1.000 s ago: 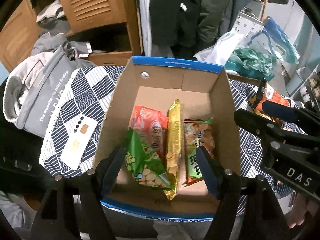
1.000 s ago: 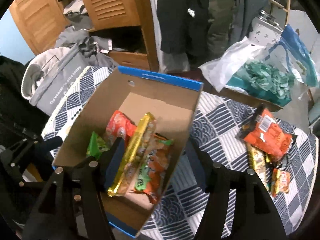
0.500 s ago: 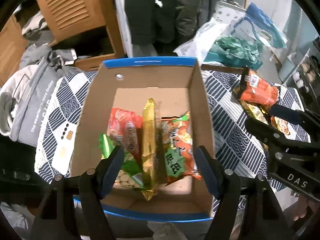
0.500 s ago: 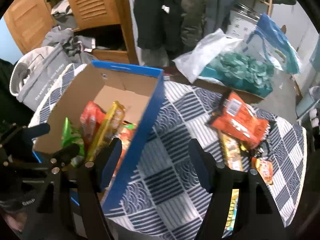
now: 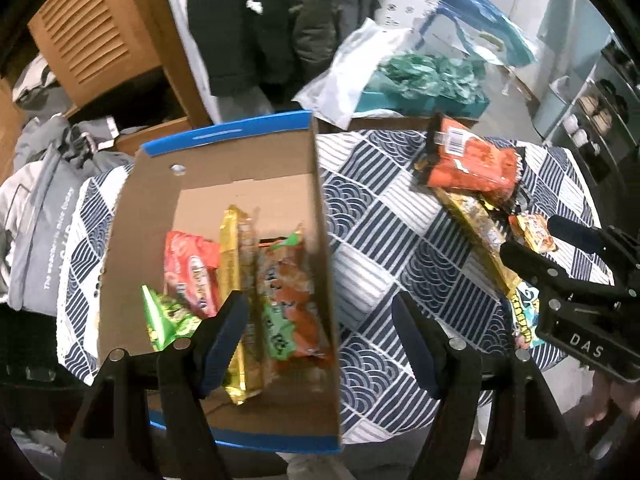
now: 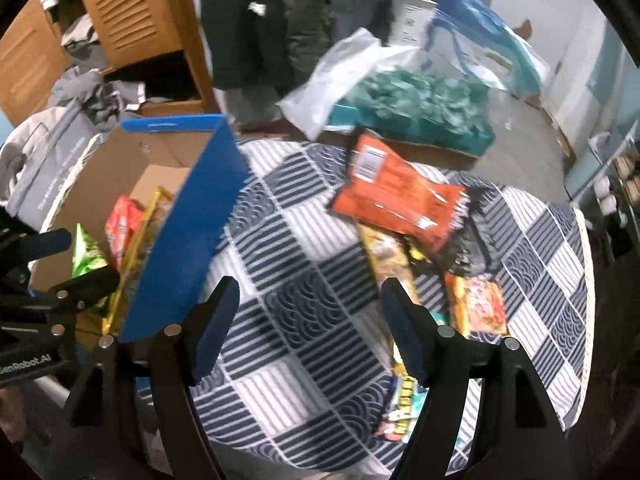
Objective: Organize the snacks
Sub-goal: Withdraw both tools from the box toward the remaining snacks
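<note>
Both grippers pitched down over the table, jaws spread, nothing held.

Left wrist: left gripper (image 5: 320, 344) straddles the right wall of the cardboard box (image 5: 320, 216), pads clear of it. Box holds a red pack (image 5: 190, 266), gold pack (image 5: 236, 248), green pack (image 5: 166, 316), orange-green pack (image 5: 292, 300).
Right wrist: right gripper (image 6: 310, 330) over bare tablecloth (image 6: 304, 264), jaws just been opening, nothing between them. Loose snacks on the cloth to its right: orange bag (image 6: 394, 196), small orange pack (image 6: 478, 306).

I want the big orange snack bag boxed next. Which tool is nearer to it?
Right. The right tool hangs open over the cloth just short of the orange bag; the left tool straddles the box wall.
</note>
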`<state>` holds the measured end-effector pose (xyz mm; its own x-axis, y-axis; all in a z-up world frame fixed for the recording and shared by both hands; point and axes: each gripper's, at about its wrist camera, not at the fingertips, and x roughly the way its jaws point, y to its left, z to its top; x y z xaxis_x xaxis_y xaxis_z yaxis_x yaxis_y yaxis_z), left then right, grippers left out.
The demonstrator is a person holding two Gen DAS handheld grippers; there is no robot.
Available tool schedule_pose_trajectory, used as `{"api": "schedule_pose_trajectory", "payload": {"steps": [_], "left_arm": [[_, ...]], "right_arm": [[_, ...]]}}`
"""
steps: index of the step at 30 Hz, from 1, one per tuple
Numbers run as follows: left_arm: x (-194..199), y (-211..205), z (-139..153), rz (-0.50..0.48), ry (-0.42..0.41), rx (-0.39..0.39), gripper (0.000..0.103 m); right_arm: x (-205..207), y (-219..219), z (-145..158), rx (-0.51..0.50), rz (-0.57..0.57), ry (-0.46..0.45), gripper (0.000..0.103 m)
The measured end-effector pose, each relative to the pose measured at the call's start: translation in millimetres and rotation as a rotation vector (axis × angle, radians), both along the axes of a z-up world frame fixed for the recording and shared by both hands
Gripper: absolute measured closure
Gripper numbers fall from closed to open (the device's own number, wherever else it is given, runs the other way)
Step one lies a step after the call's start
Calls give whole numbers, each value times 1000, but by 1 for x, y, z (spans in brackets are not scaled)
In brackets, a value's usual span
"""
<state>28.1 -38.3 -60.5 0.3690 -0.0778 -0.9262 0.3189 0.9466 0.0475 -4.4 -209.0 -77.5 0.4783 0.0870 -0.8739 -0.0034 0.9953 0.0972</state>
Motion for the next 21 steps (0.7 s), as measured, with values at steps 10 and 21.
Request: {"api": "schedule_pose_trajectory", "payload": {"steps": [10,21], "left_arm": [[-6,-49,-15,-77,39,42,25],[-4,-88,-51,-82,115,77,25]], "right_arm": [[-17,-62,-23,-4,-121,43,30],[-18,-109,-63,-35,-211,115,30]]}}
